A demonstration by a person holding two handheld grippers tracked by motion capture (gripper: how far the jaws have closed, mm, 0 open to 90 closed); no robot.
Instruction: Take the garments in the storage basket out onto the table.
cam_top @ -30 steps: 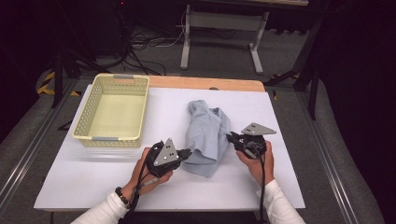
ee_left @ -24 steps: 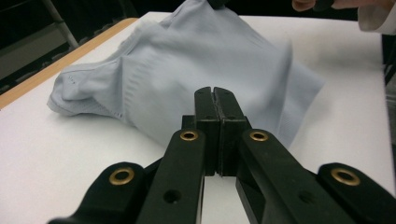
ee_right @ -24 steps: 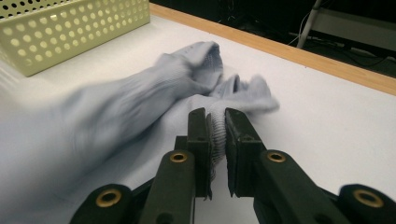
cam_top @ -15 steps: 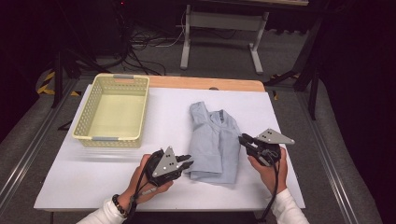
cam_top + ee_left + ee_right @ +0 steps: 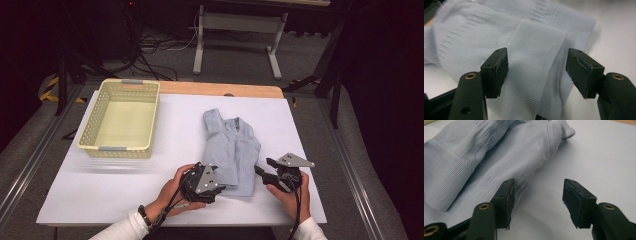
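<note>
Shirt (image 5: pixel 232 152): one pale blue ribbed garment, folded, lying flat on the white worktop (image 5: pixel 125 192) to the right of the basket (image 5: pixel 121 149), well apart from it. One basket, yellow, perforated, standing near the worktop's far left corner. Two grippers, one per hand. Left gripper (image 5: pixel 218 188) sits at the shirt's near left corner; its jaws have just been opening and stand apart, a folded band of cloth lying between them in the left gripper view (image 5: pixel 536 72), pads not pressing it. Right gripper (image 5: pixel 263 167) sits at the shirt's near right edge; its jaws have likewise just been opening, one pad beside the cloth edge, bare worktop in the gap (image 5: pixel 537 200). Shirt's collar detail is hard to make out; its underside is hidden.
</note>
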